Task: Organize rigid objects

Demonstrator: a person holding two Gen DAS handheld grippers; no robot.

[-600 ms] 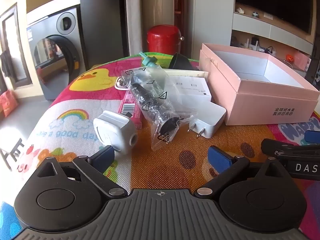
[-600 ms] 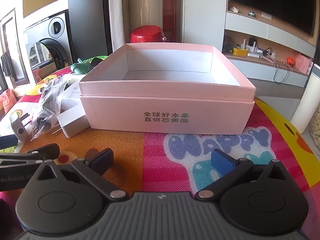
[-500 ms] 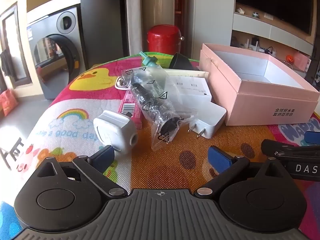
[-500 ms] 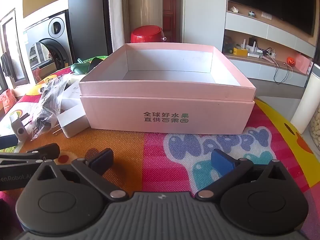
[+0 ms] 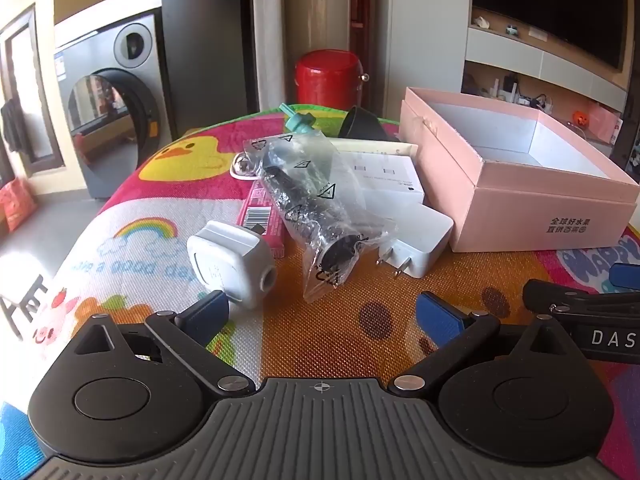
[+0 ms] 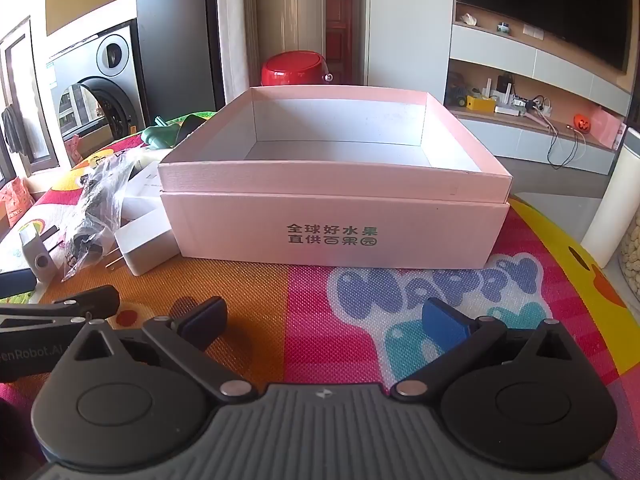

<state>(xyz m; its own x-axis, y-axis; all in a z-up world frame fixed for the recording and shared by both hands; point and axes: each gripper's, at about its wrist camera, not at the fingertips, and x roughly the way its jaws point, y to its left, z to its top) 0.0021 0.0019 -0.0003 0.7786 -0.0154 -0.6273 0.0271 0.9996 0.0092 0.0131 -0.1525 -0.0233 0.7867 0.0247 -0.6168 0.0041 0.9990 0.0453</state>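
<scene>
Left gripper [image 5: 322, 314] resting low over mat [image 5: 320, 320], jaws wide apart, gripping nothing. Right gripper [image 6: 324, 318] also spread, facing pink box [image 6: 336, 232]. Box looking empty; task likely just beginning. Loose items lying left of box: grey plug [image 5: 232, 256] nearest, bagged black part [image 5: 316, 208] beside it, white charger [image 5: 416, 236] touching box. Best reaching grey plug first, closing squarely on flat sides, lifting clear over box wall.
</scene>
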